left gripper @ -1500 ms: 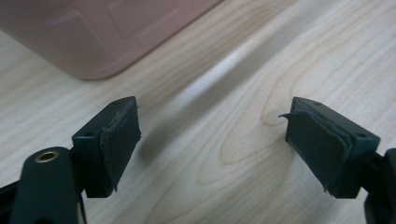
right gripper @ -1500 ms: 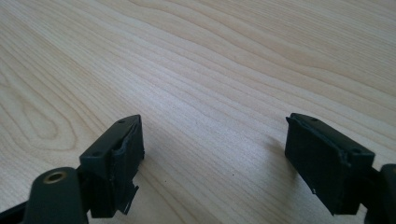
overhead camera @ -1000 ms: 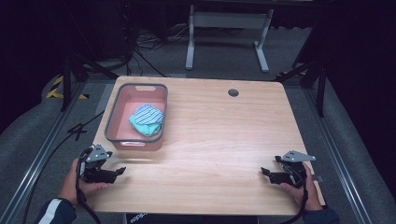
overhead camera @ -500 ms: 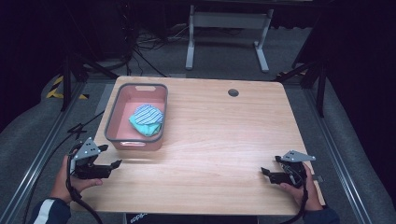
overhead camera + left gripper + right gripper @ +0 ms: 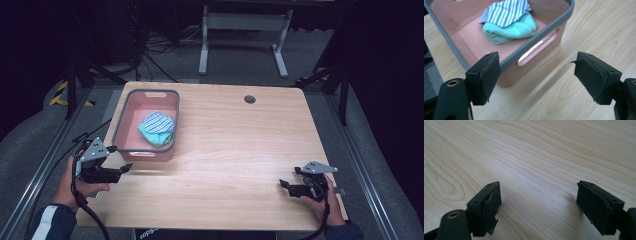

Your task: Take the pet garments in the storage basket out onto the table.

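Observation:
A pink bin with a grey rim [image 5: 121, 118] [image 5: 564, 17] stands at the table's left side. Inside it lie a blue-and-white striped cloth [image 5: 160, 120] [image 5: 505, 11] and a mint green cloth [image 5: 150, 134] [image 5: 511, 30], the striped one on top. My left gripper [image 5: 120, 161] [image 5: 536, 75] hovers open just in front of the bin's near wall, with nothing between its jaws. Over bare wood near the table's front right, my right gripper [image 5: 286, 186] [image 5: 539, 205] is open and holds nothing.
The wooden table [image 5: 235, 145] has a round cable hole [image 5: 249, 99] near its far edge. A metal stand's legs [image 5: 242, 30] rise behind the table. Rails run along the floor at both sides.
The left gripper has lifted and drawn back to the left, toward the table's edge, and turned toward the bin. The right gripper has stayed where it was.

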A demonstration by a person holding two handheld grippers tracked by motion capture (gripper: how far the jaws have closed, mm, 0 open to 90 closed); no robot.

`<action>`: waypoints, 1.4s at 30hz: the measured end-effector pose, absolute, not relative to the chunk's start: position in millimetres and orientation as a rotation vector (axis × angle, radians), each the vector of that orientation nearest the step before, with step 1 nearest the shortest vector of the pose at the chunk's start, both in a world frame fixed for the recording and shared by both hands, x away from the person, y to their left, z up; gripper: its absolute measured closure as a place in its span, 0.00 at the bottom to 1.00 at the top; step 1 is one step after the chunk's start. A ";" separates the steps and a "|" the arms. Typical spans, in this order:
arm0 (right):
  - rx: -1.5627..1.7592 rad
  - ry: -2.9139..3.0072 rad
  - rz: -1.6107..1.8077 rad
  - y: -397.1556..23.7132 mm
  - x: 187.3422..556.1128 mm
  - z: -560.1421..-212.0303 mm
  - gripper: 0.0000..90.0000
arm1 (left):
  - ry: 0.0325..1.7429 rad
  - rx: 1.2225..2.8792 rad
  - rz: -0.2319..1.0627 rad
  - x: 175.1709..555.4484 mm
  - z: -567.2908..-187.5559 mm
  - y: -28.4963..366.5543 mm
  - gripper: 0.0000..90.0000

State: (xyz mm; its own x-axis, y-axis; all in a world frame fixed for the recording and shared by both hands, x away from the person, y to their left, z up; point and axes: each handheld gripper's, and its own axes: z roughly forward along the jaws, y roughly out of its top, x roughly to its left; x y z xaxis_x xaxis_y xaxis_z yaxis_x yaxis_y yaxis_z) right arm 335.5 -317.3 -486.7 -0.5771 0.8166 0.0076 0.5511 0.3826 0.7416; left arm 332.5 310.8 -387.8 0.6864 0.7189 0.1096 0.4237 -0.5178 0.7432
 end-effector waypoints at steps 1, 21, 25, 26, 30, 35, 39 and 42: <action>1.189 2.287 1.021 -317.3 335.5 -486.7 0.22 | 0.871 2.189 0.533 334.6 -386.3 308.7 0.24; 1.195 2.282 1.017 -317.5 335.6 -486.7 0.22 | 0.899 2.296 0.525 398.7 -371.6 277.8 0.23; 1.194 2.282 1.017 -317.5 335.6 -486.7 0.22 | 0.908 2.316 0.514 413.6 -373.3 272.1 0.23; 1.194 2.282 1.017 -317.5 335.6 -486.8 0.22 | 0.909 2.327 0.502 417.8 -373.9 270.2 0.23; 1.194 2.282 1.017 -317.5 335.7 -486.7 0.22 | 0.922 2.355 0.493 433.3 -375.9 264.0 0.23; 1.194 2.282 1.017 -317.5 335.6 -486.7 0.22 | 0.954 2.384 0.456 452.5 -379.7 259.7 0.23; 1.194 2.283 1.017 -317.5 335.6 -486.8 0.22 | 0.952 2.393 0.449 463.1 -383.0 256.0 0.23; 1.194 2.283 1.019 -317.4 335.6 -486.7 0.22 | 0.954 2.423 0.448 471.8 -385.9 252.4 0.26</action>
